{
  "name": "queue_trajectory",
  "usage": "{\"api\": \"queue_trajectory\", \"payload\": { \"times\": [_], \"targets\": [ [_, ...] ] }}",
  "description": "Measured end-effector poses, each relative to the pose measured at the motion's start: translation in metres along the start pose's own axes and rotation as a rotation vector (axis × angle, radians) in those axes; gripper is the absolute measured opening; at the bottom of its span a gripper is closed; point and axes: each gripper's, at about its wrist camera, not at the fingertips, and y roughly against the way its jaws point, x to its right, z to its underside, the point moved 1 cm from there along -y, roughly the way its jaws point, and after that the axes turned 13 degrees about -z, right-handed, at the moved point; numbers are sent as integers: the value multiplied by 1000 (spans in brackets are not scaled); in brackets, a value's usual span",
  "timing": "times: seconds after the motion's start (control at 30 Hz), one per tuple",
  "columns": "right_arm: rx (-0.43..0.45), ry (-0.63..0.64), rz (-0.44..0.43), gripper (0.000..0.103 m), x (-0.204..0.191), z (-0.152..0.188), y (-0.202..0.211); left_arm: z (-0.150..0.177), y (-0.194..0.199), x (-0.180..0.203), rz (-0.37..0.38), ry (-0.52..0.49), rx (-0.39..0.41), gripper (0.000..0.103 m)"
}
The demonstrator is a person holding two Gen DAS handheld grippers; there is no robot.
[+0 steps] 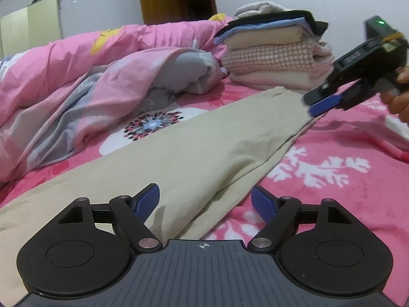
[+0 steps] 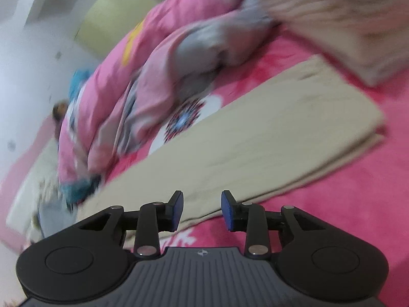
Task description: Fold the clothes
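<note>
1. A long beige cotton garment, folded lengthwise into a narrow strip, lies flat on the bed's pink floral blanket; the right wrist view shows its layered edges stacked at the near side.
2. The left claw stands with its blue-padded fingers wide apart, low over the near end of the garment's folded edge; the cloth lies between the fingers, and no pad presses on it.
3. The right claw, held by a person's hand, hovers at the garment's far end. In its own view the right claw shows its fingers partly apart, with nothing gripped and the garment's edge beneath them.
4. A stack of folded clothes, with cream, checked pink, blue and black layers, rests on the bed beyond the garment's far end.
5. A rumpled pink and grey quilt lies along the garment's far side, near but apart from it.
6. The right wrist view is blurred.
</note>
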Motion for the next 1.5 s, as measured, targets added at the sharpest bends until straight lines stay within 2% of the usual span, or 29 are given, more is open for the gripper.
{"api": "queue_trajectory", "payload": {
  "times": [0.1, 0.23, 0.43, 0.63, 0.8, 0.93, 1.13, 1.27, 1.5],
  "targets": [
    [29, -78, -37, 35, 7, 4, 9, 0, 8, -7, -15, 23, -4, 74],
    [16, -123, -95, 36, 1, 19, 3, 7, 29, -20, -52, 52, 1, 70],
    [-11, -263, -180, 36, -4, 38, -32, 21, 43, -35, -83, 47, -27, 59],
    [-59, -289, -167, 36, -22, 45, -74, 27, 48, -32, -108, -10, 11, 54],
    [-14, -221, -32, 36, -23, 44, -73, 33, 50, -39, -159, -27, 31, 53],
    [6, -235, -65, 36, -15, 47, -69, 40, 54, -49, -196, -51, 21, 53],
    [27, -236, -104, 36, -10, 51, -70, 50, 55, -51, -266, -179, -20, 53],
    [33, -219, -110, 36, -11, 52, -70, 47, 51, -50, -304, -196, -14, 53],
    [40, -222, -130, 36, -8, 53, -67, 33, 48, -46, -308, -195, 23, 54]
  ]
}}
